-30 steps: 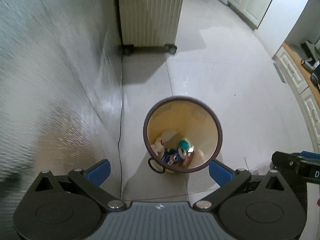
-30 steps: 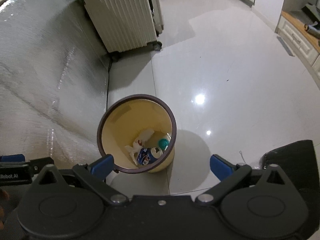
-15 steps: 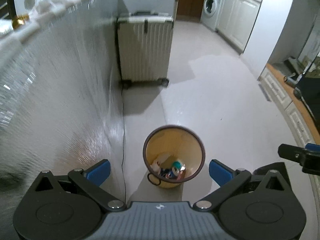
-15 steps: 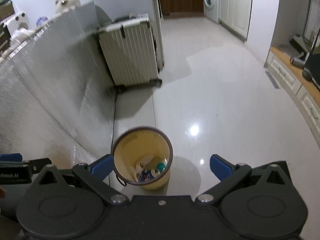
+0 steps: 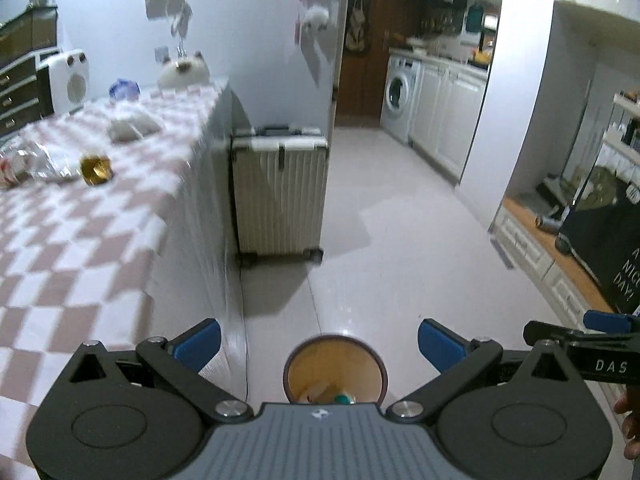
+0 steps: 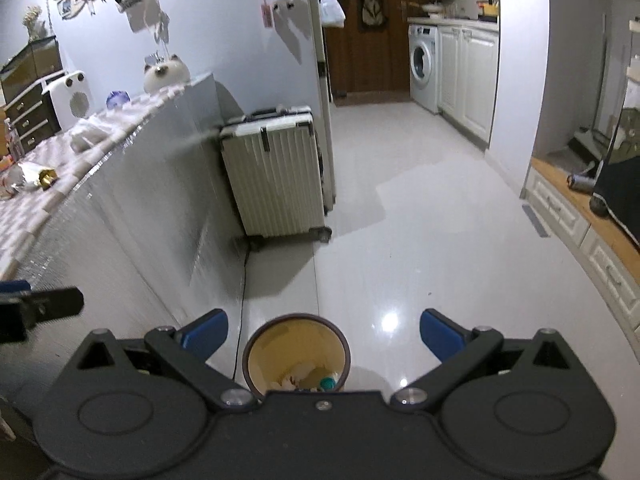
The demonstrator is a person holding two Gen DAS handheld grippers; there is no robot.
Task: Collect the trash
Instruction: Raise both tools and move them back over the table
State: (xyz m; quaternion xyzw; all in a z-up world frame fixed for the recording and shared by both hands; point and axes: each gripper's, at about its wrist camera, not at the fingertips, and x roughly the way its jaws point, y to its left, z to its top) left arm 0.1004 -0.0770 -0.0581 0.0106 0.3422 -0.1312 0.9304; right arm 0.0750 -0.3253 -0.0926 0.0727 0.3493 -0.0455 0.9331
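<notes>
A tan waste bin [image 5: 335, 368] with a dark rim stands on the floor by the table's side; the right wrist view shows the same bin [image 6: 296, 354]. Inside lie white paper scraps and a teal cap [image 5: 341, 398]. My left gripper [image 5: 319, 345] is high above the bin, open, nothing between its blue pads. My right gripper [image 6: 323, 332] is also high above it, open and empty. On the checked tablecloth [image 5: 60, 248] lie a gold wrapper [image 5: 95, 168], crumpled clear plastic [image 5: 36, 162] and a white wad [image 5: 132, 126].
A ribbed cream suitcase [image 5: 280, 196] stands on the floor against the table end. A white fan heater [image 5: 68, 80] and a plush cat [image 5: 182, 68] sit at the table's back. Low white cabinets [image 5: 528, 244] line the right. A washing machine [image 5: 398, 100] is beyond.
Both grippers have risen well above the bin and tilted up; the bin shrank to the bottom of each view and the tabletop and room came into sight. Both stayed open.
</notes>
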